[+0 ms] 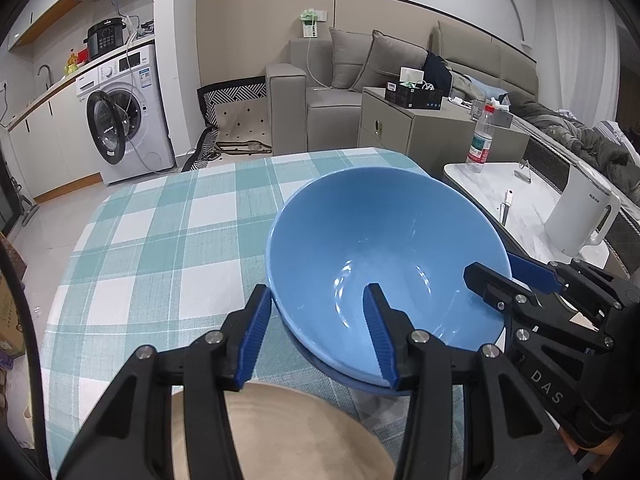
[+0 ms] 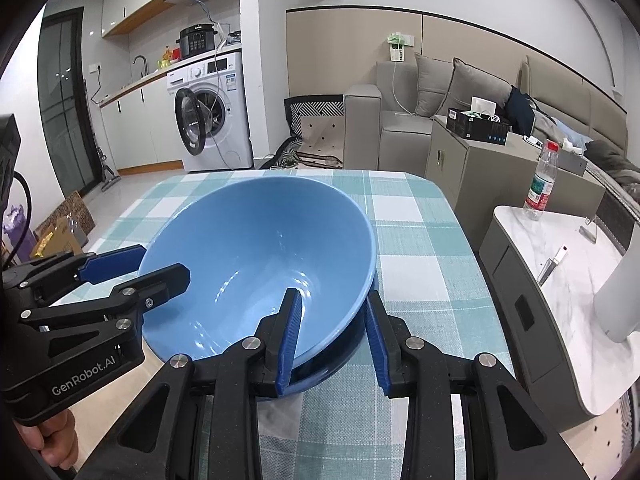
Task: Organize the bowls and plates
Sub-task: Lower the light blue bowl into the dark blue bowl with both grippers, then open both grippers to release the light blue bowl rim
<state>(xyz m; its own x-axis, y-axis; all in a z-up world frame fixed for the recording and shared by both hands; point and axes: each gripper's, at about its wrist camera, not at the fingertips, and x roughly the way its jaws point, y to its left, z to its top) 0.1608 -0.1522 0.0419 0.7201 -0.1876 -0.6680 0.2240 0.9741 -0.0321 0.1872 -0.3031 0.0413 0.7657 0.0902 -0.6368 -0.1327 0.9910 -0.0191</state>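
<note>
A light blue bowl hangs tilted above the table with the teal checked cloth. My left gripper is shut on the bowl's rim, one finger inside and one outside the wall. On the opposite side my right gripper is shut on the rim in the same way. A beige plate lies on the cloth below the left gripper, partly hidden by its fingers. The bowl's underside shows darker blue along its near edge.
To the right stands a marble side table with a water bottle and a white kettle. A grey cabinet and a sofa stand beyond the table's far edge. A hand grips the left tool.
</note>
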